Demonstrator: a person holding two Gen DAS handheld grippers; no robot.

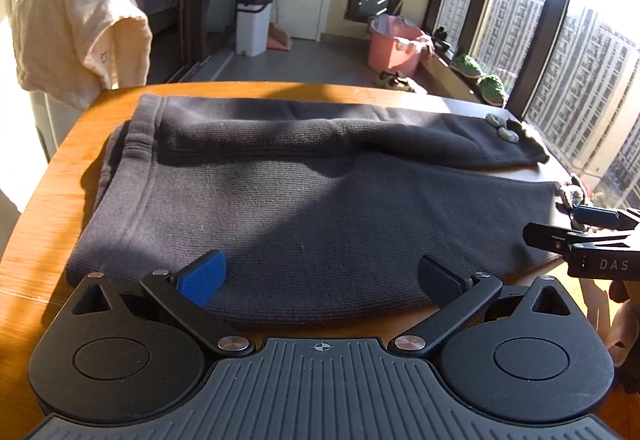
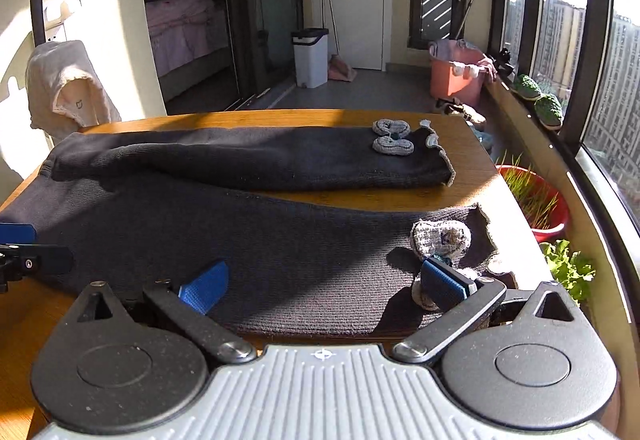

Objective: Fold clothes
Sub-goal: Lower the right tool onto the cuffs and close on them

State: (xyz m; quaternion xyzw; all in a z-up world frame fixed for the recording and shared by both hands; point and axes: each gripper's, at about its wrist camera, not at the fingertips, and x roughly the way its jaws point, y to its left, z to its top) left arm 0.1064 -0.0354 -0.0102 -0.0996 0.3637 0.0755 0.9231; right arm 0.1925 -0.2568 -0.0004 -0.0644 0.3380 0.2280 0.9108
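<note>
Dark knit trousers [image 1: 320, 199] lie flat across the wooden table [image 1: 60, 199], waistband at the left, two legs running right. Grey knitted patches [image 2: 392, 137] sit on the far leg's cuff, and another grey patch [image 2: 440, 238] is near the near leg's cuff. My left gripper [image 1: 320, 280] is open just above the near edge of the trousers, nothing between its fingers. My right gripper [image 2: 324, 286] is also open over the near leg [image 2: 280, 260], its right finger [image 2: 444, 286] beside the grey patch. In the left wrist view the right gripper [image 1: 584, 228] shows at the right, at the cuff.
A cream towel [image 1: 76, 35] hangs over a white unit left of the table. On the floor beyond stand a white bin [image 1: 252, 25] and a pink bucket [image 1: 394, 47]. A red tub of grass [image 2: 536, 199] sits right of the table under the windows.
</note>
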